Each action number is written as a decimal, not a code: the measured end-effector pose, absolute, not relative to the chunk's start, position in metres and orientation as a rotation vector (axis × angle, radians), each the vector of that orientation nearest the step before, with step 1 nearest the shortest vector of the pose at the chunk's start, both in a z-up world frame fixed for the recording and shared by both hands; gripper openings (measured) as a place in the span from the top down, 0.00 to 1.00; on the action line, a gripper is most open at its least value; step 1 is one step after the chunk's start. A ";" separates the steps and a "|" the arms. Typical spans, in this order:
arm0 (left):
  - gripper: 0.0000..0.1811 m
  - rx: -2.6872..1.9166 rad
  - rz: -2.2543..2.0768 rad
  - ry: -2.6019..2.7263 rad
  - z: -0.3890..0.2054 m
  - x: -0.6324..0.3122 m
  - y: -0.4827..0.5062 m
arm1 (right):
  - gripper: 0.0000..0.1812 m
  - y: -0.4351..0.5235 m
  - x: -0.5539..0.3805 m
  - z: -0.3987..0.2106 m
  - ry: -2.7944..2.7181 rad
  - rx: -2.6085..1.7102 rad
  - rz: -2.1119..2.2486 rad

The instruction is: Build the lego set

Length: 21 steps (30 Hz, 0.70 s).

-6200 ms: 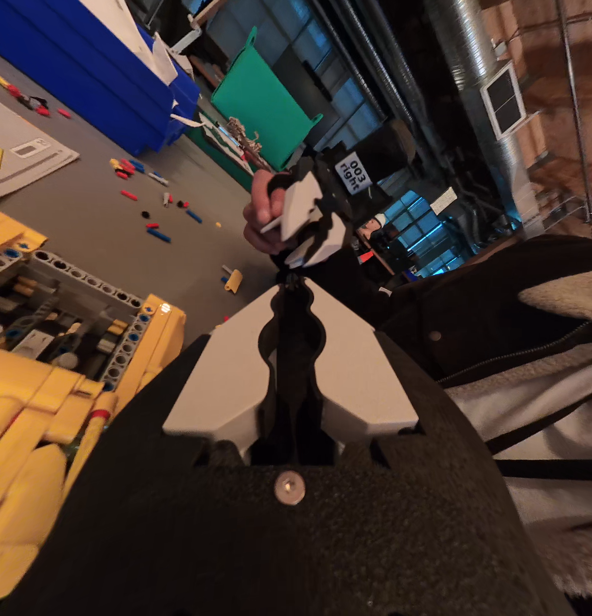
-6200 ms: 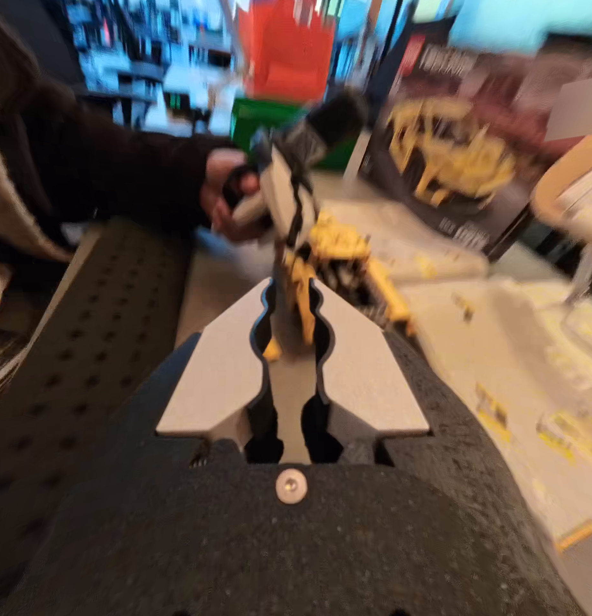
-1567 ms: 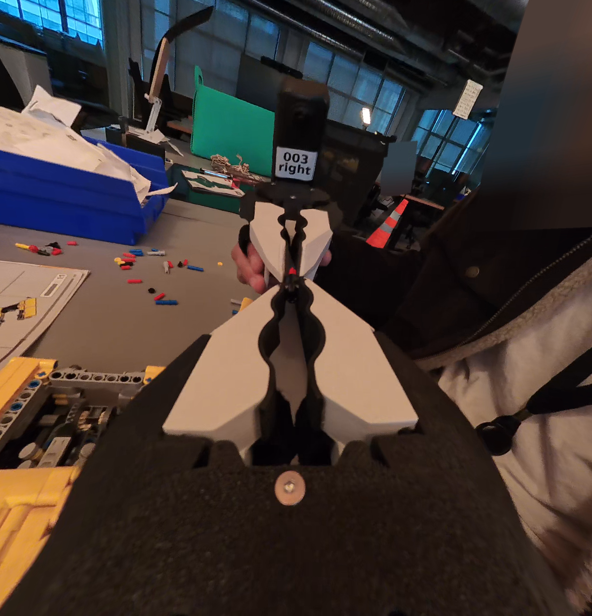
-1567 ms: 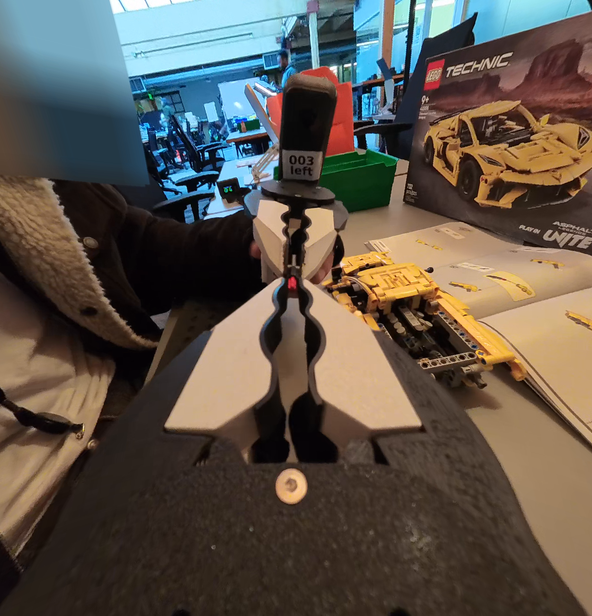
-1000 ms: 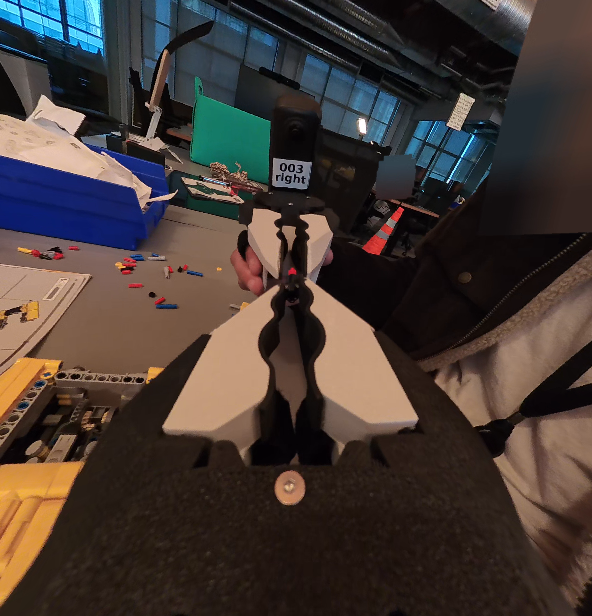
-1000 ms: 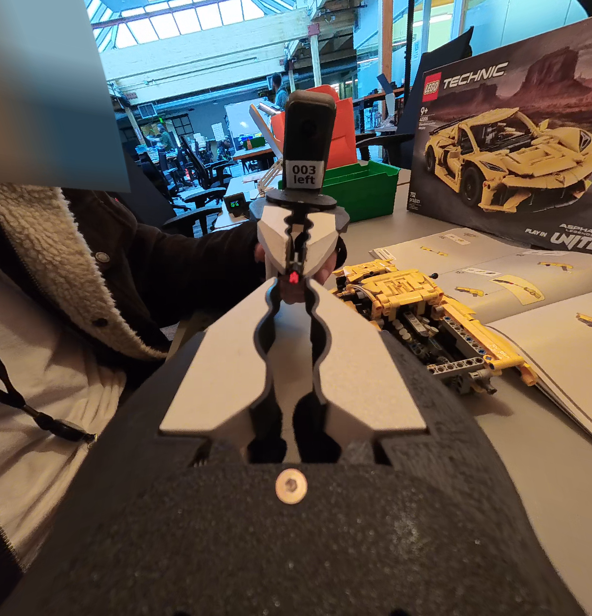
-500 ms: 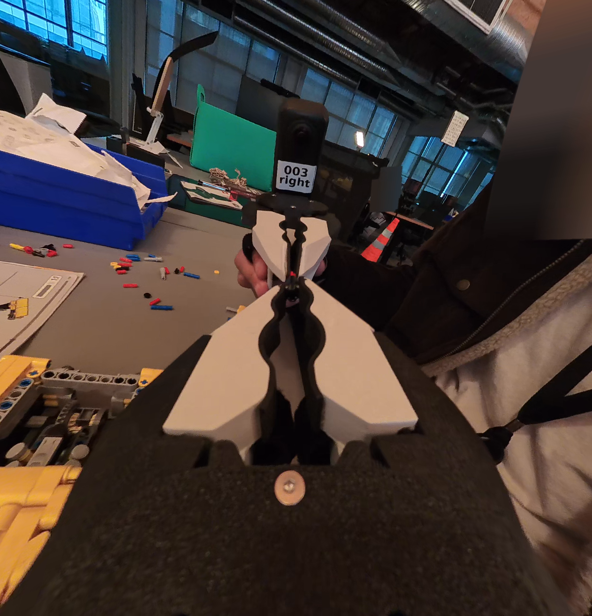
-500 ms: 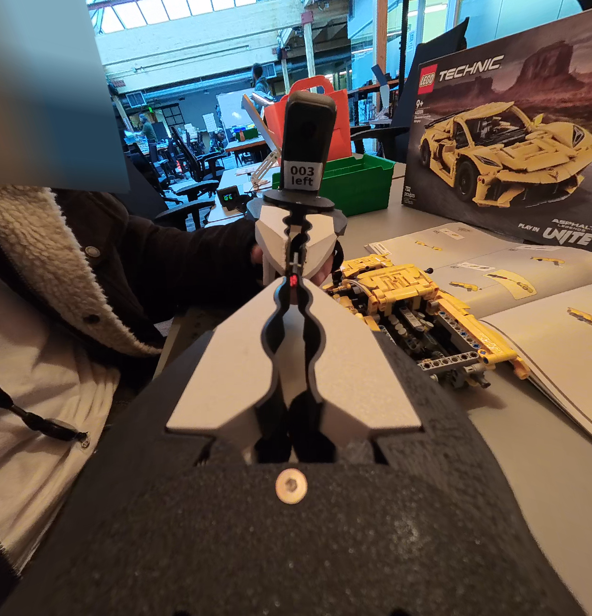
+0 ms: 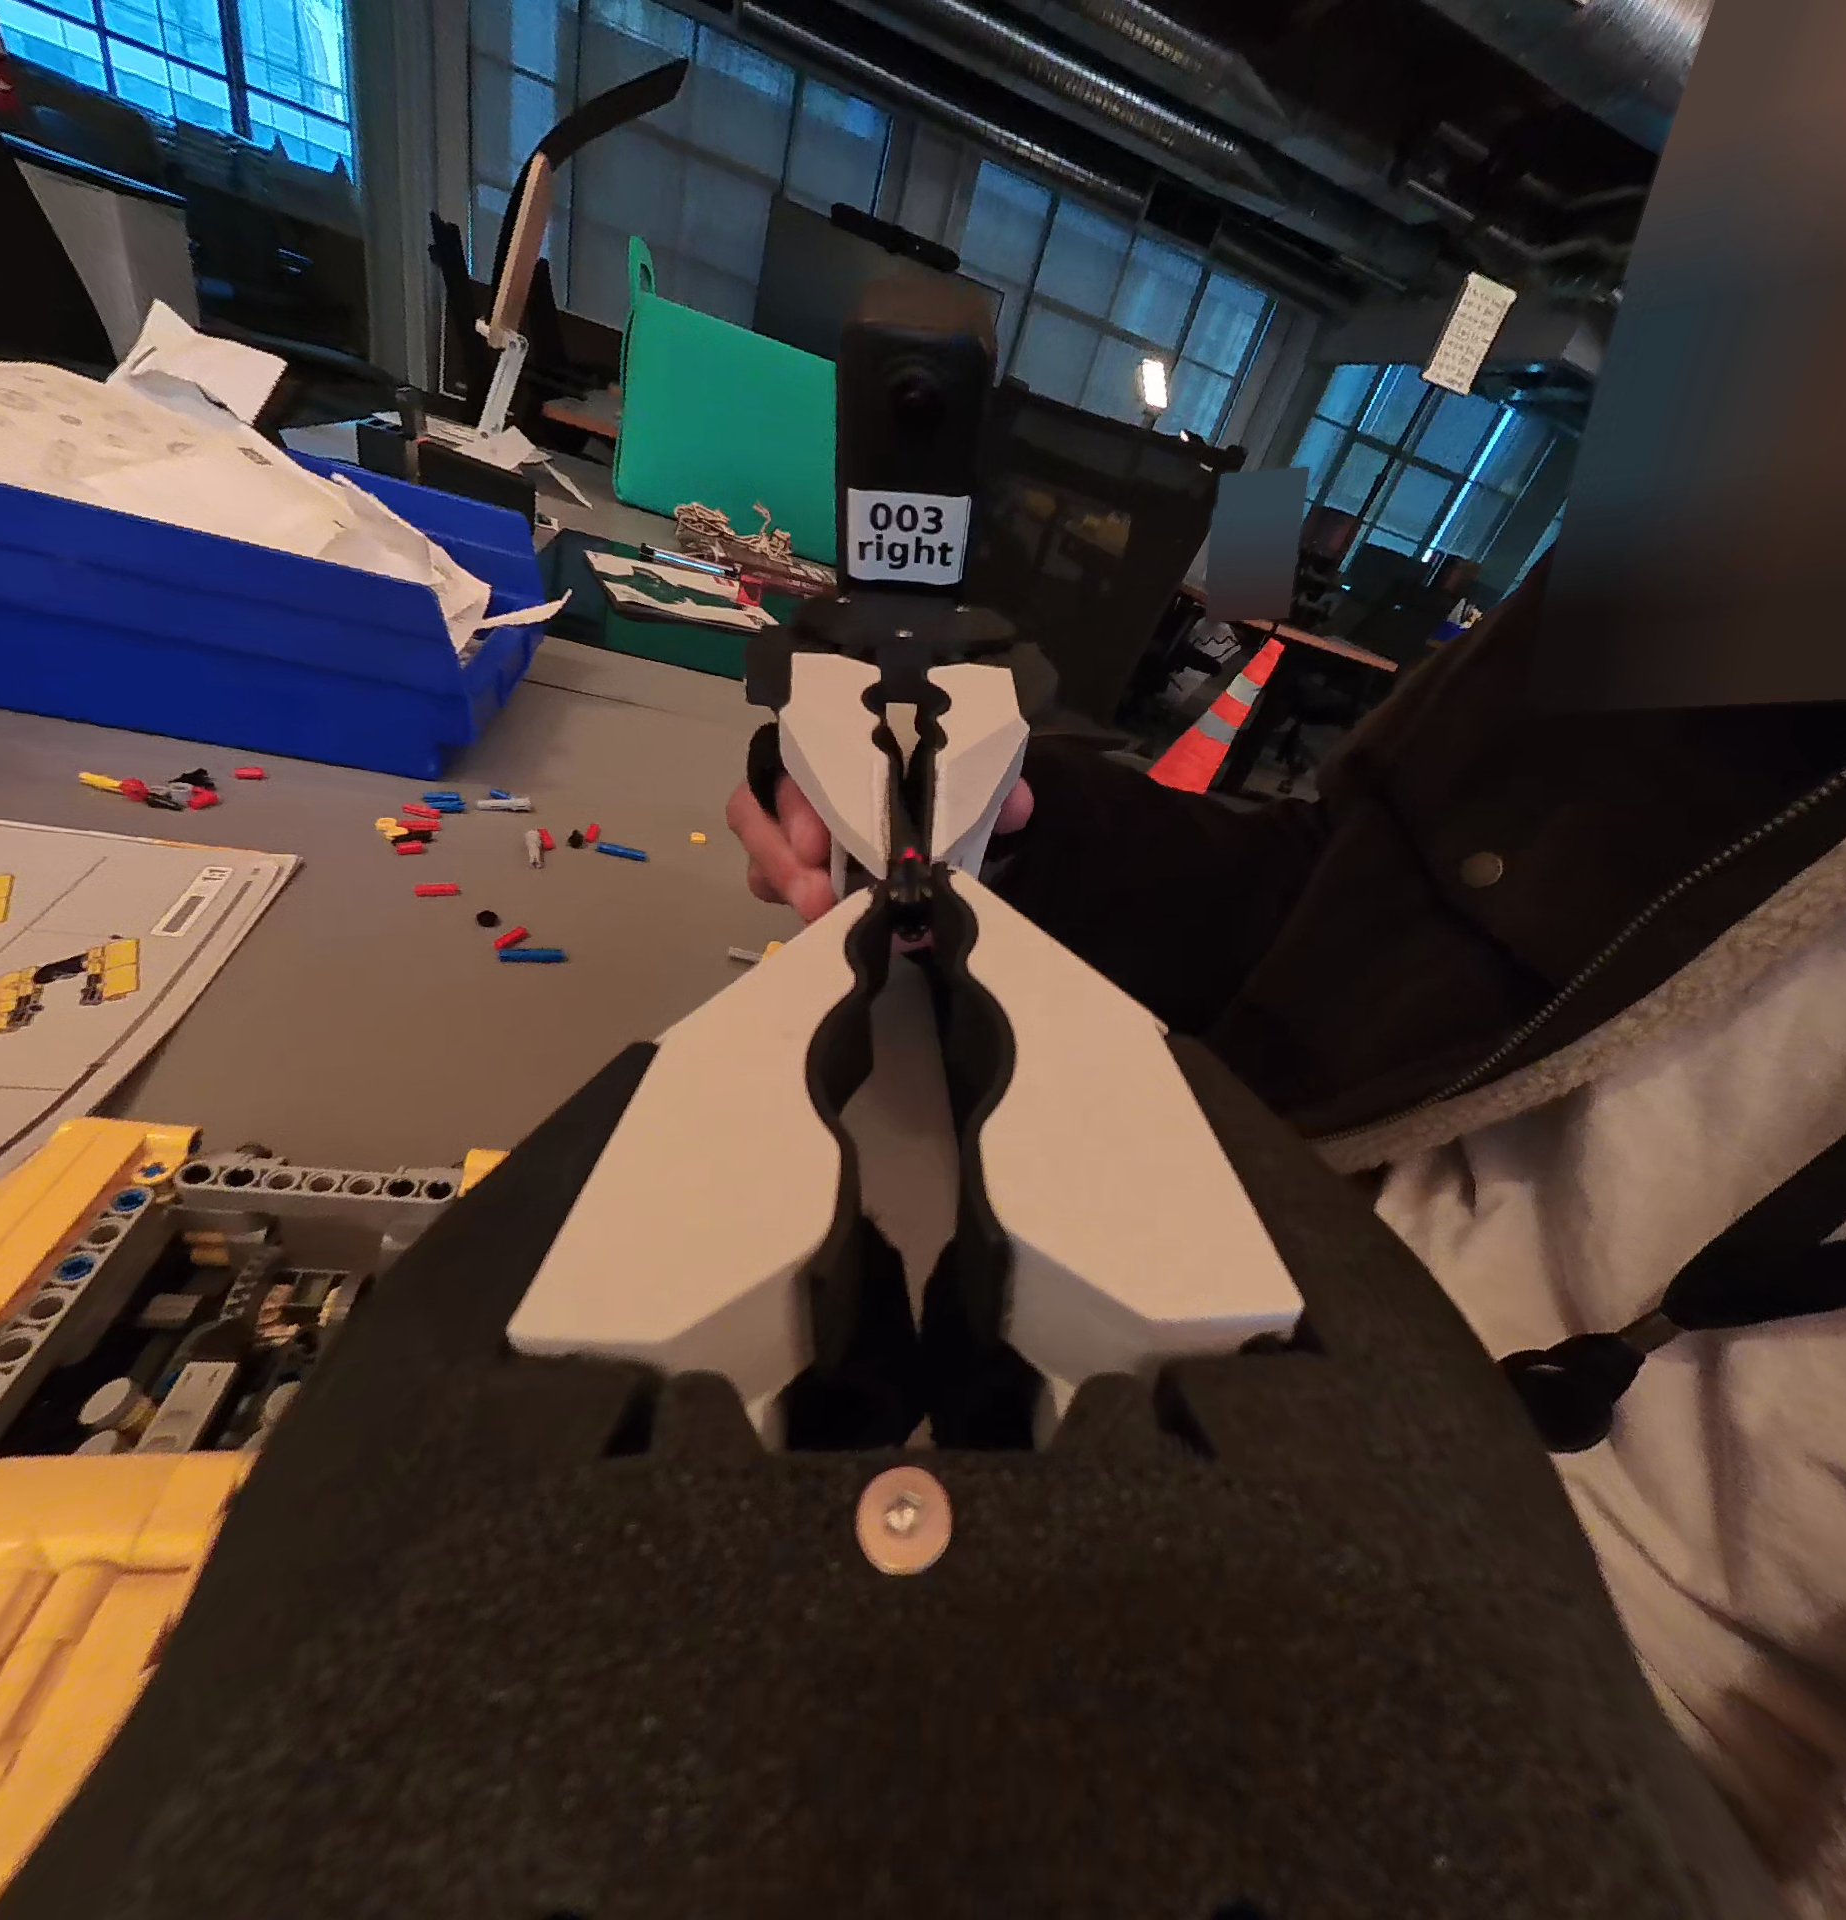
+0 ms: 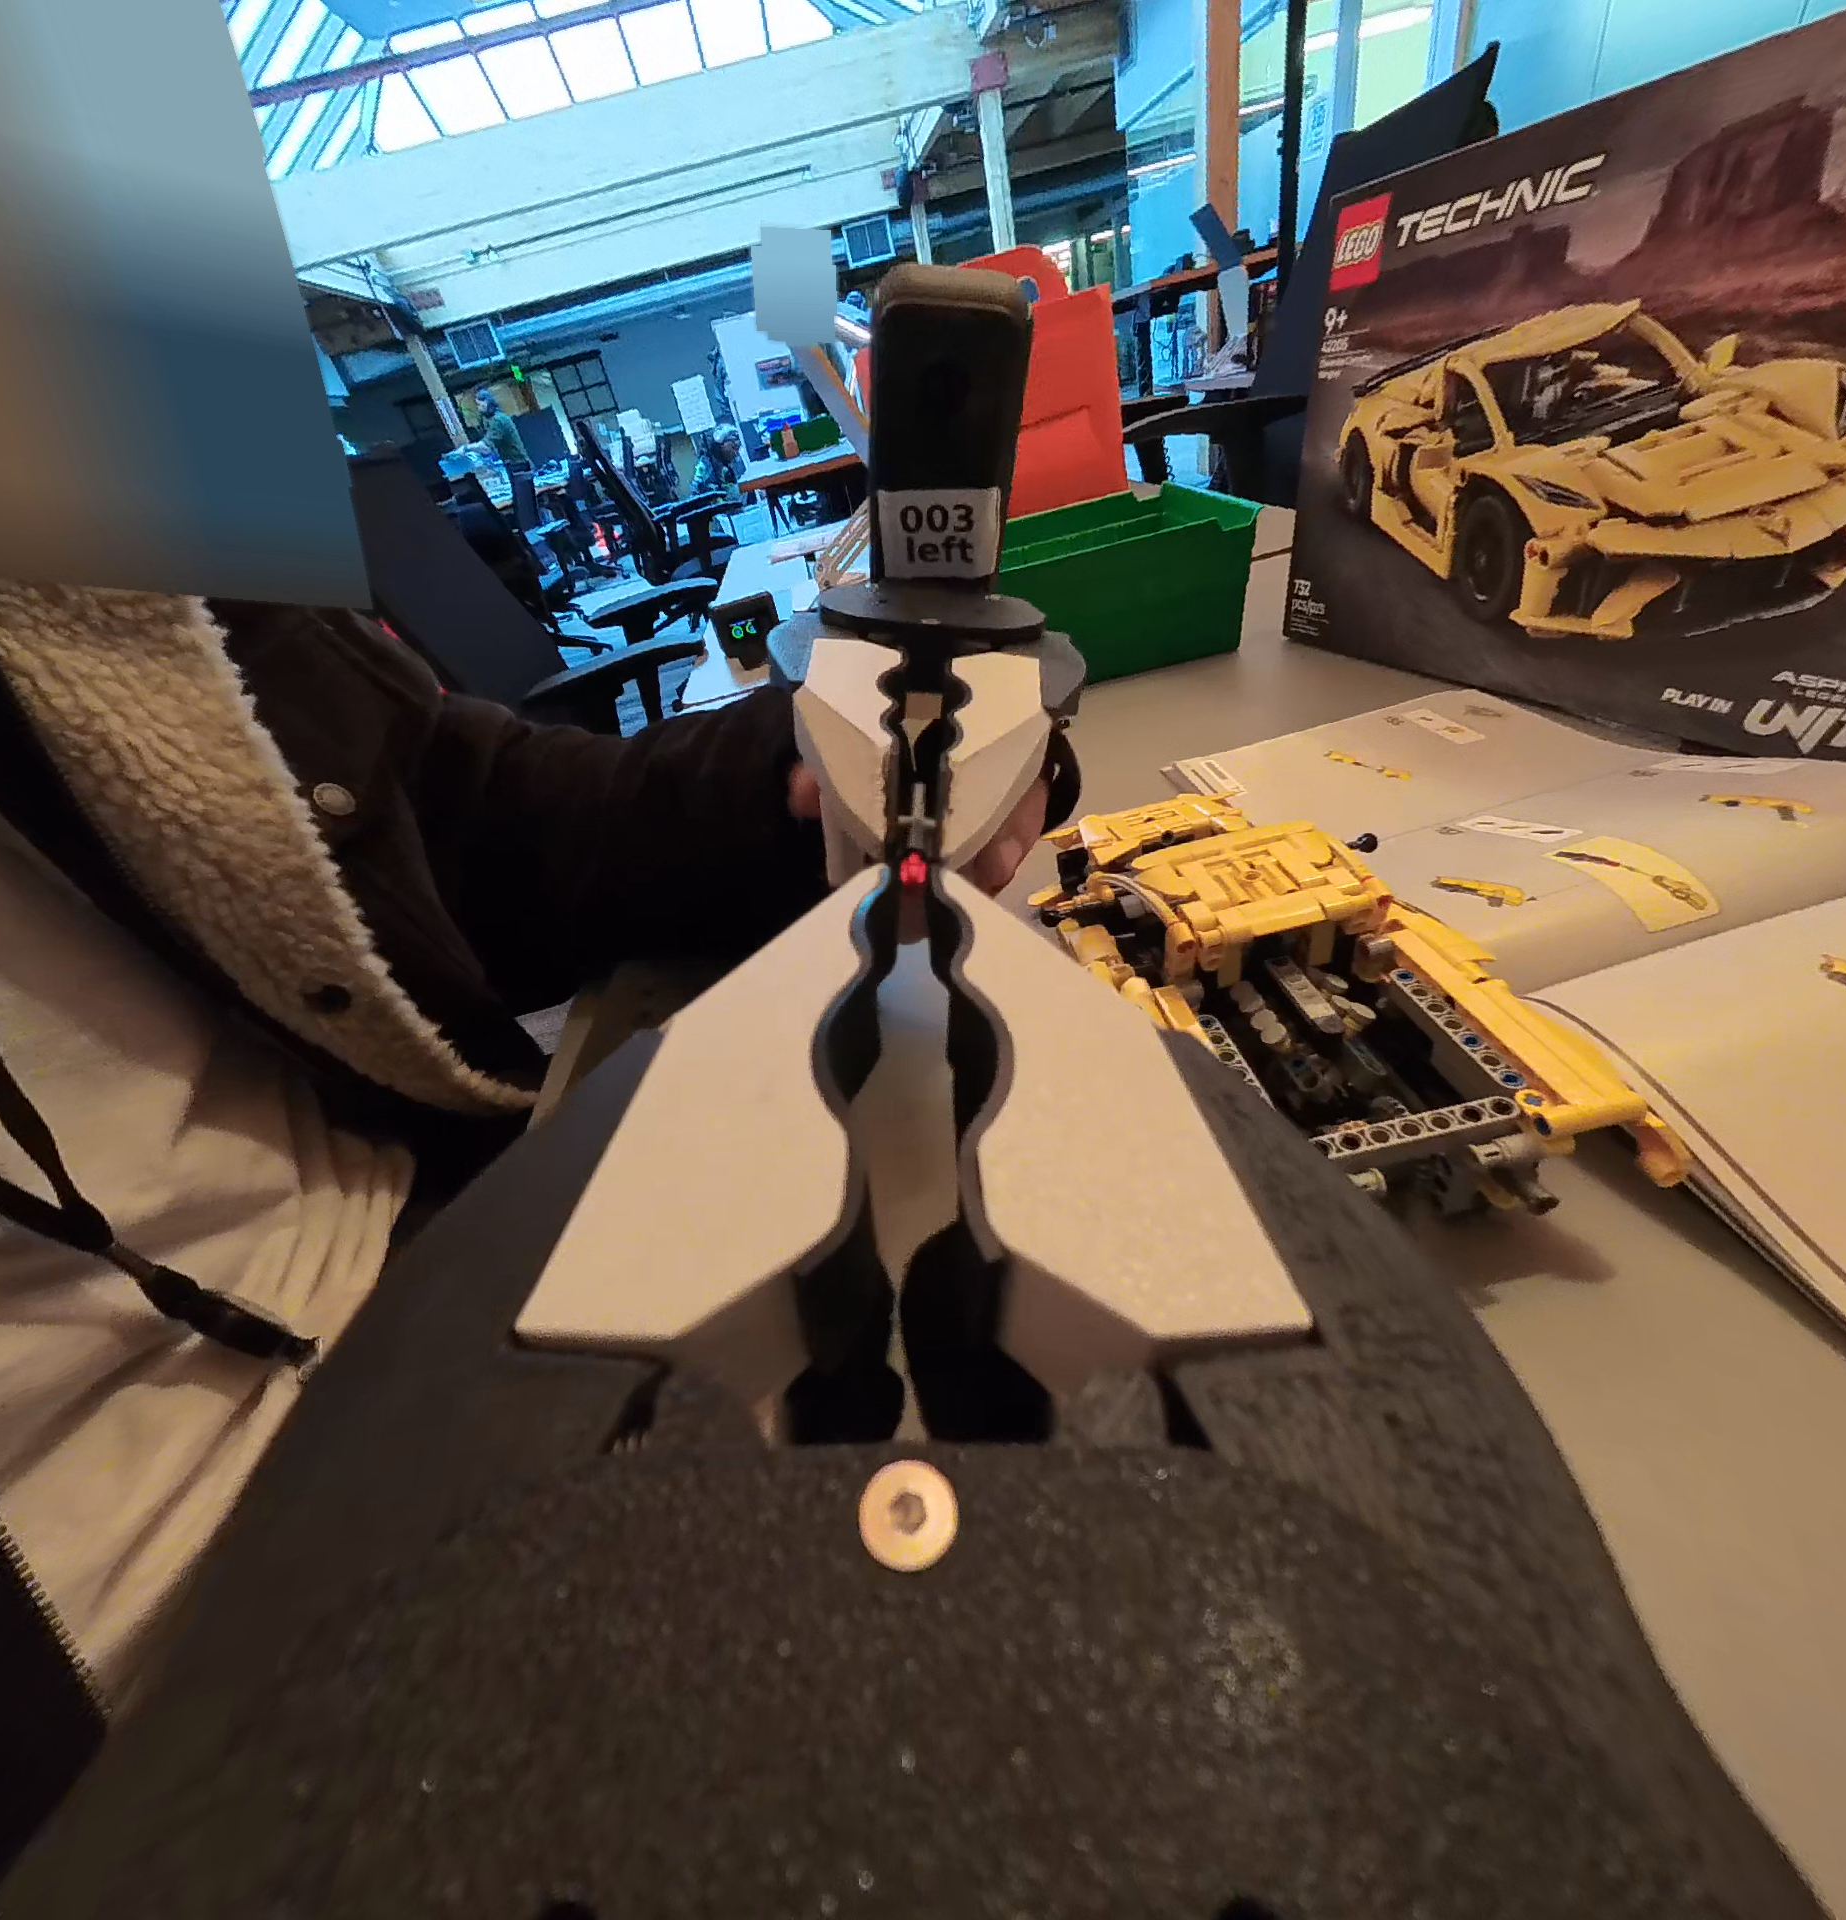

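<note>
In the left wrist view the left gripper (image 9: 906,914) fills the lower half of the frame, its two white fingers drawn close and pinching a small dark piece (image 9: 906,902) at the tips. Tip to tip with it at frame centre is the right gripper (image 9: 906,862), nipped on a small red pin (image 9: 907,855), with a hand (image 9: 784,847) wrapped around its grip behind.

The right wrist view shows the same meeting from the other side: the right gripper (image 10: 911,878) in the lower half, clenched on the red pin (image 10: 911,869), and the left gripper (image 10: 915,831) facing it just above centre, holding a small grey-and-dark piece (image 10: 915,826) (too small to tell its shape).

The half-built yellow car (image 10: 1303,977) sits on the grey table (image 10: 1677,1434) right of centre in that view, and shows at the lower left edge of the left wrist view, just beside an open instruction booklet (image 10: 1677,935). Farther back, loose small pieces (image 9: 483,862) lie scattered at the left of the left wrist view, before a blue bin (image 9: 223,634) of crumpled paper. The set's box (image 10: 1605,447) stands at the upper right of the right wrist view, with a green bin (image 10: 1137,582) to its left.
</note>
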State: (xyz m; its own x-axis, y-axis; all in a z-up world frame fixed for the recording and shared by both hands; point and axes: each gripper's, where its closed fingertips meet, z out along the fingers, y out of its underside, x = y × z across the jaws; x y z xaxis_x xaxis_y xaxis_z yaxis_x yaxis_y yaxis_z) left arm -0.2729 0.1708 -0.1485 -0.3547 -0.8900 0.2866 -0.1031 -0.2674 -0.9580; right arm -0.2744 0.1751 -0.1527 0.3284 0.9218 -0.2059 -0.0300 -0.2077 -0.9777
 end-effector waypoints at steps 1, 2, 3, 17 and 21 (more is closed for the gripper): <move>0.96 -1.263 -1.688 1.372 -0.148 -0.274 0.171 | 0.98 0.175 -0.274 -0.153 -0.848 -1.506 1.095; 0.96 -1.262 -1.691 1.371 -0.148 -0.274 0.171 | 0.98 0.175 -0.275 -0.152 -0.845 -1.506 1.100; 0.97 -1.262 -1.692 1.370 -0.148 -0.274 0.172 | 0.98 0.175 -0.275 -0.152 -0.845 -1.508 1.103; 0.96 -1.284 -1.606 1.428 -0.159 -0.272 0.171 | 0.98 0.176 -0.274 -0.164 -0.883 -1.573 1.076; 0.96 -1.356 -1.529 1.451 -0.169 -0.270 0.177 | 0.92 0.176 -0.255 -0.198 -0.996 -1.744 0.975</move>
State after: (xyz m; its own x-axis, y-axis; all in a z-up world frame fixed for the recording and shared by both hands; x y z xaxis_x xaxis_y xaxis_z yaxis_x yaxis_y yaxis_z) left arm -0.2704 0.1775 -0.1689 -0.2763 -0.9274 0.2521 -0.2034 -0.2000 -0.9585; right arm -0.2549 0.1755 -0.1979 0.3703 0.9073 -0.1992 0.2184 -0.2935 -0.9307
